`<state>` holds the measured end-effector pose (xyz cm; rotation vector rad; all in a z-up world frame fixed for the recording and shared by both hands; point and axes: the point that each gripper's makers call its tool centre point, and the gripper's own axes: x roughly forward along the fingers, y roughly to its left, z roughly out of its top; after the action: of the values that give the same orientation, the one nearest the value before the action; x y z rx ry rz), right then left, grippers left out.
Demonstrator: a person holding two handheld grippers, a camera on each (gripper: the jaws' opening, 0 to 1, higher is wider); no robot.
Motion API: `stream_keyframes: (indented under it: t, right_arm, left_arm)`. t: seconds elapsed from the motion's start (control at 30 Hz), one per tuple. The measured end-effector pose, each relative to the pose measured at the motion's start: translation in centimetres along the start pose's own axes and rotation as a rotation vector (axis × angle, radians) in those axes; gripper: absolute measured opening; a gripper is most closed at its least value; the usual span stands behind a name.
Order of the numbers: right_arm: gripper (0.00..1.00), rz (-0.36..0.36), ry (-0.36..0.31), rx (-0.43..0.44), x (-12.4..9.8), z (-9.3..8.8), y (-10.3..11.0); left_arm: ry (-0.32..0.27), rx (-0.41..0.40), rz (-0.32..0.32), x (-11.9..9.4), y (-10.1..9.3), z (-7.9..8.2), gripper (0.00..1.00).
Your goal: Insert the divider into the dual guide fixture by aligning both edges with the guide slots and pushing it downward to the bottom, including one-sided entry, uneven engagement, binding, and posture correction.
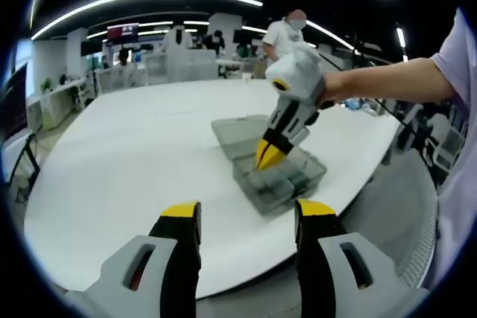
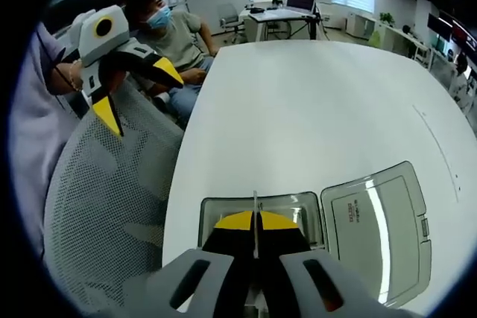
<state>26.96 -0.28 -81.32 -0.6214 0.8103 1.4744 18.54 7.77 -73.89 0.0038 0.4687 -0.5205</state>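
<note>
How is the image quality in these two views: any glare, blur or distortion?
Left gripper view: fisheye bends the white table; ceiling light strips glare brightly; the right gripper over the grey box looks slightly soft. Right gripper view: the box's open lid carries a bright reflection; table edges curve.

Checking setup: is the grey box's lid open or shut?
Open. The lid lies folded back flat on the white table beside the grey box.

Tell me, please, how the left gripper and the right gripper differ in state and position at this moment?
The left gripper has its jaws spread open and holds nothing; the right gripper is shut on a thin divider. The left gripper is held off the table's edge, near a mesh chair; the right gripper is over the open grey box on the white table. Both have yellow-tipped jaws.
</note>
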Motion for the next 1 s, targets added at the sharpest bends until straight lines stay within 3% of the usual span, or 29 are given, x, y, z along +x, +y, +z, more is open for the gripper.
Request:
stream_keyframes:
  t: [1.0]
  right_arm:
    - [0.0,0.017,0.082,0.003,1.02,-0.24,-0.05]
  left_arm:
    - [-0.018,-0.029,-0.001,-0.05,0.2,0.4,0.48]
